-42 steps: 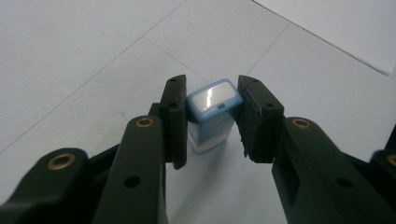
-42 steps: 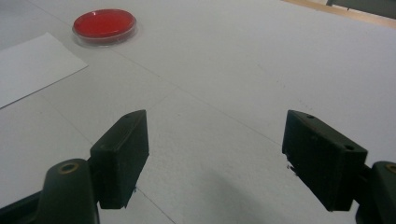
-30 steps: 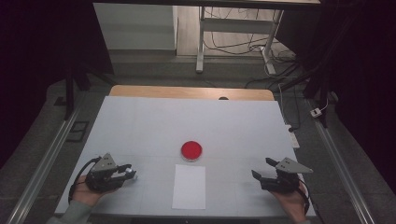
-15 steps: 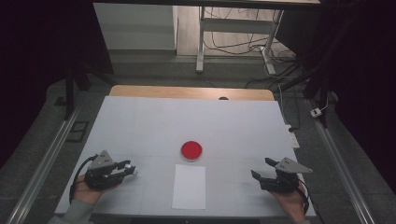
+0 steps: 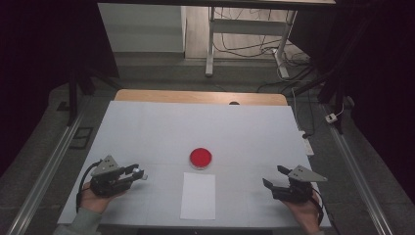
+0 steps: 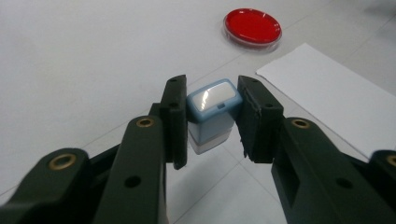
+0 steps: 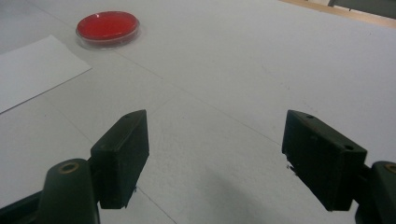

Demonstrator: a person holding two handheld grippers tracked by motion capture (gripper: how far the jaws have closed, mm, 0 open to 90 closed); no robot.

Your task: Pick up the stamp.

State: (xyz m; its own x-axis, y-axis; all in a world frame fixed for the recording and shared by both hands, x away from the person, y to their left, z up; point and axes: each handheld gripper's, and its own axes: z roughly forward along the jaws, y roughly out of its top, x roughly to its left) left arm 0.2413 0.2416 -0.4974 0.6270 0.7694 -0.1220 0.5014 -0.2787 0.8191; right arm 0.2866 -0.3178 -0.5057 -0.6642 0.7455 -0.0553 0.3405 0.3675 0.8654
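At 8 o'clock on the surface [image 5: 147, 127], left hand-held gripper [image 6: 210, 116] clamps blue stamp [image 6: 212, 112]; keep it upright moving to red ink pad [image 5: 201, 158] at 12, right hand-held gripper [image 7: 215, 158] wide, empty.

A red dish [image 5: 201, 158] is sitting mid-table, a white paper sheet [image 5: 198, 195] is lying just before it, and cables [image 5: 244, 46] are trailing across the floor beyond the table [image 5: 147, 127].
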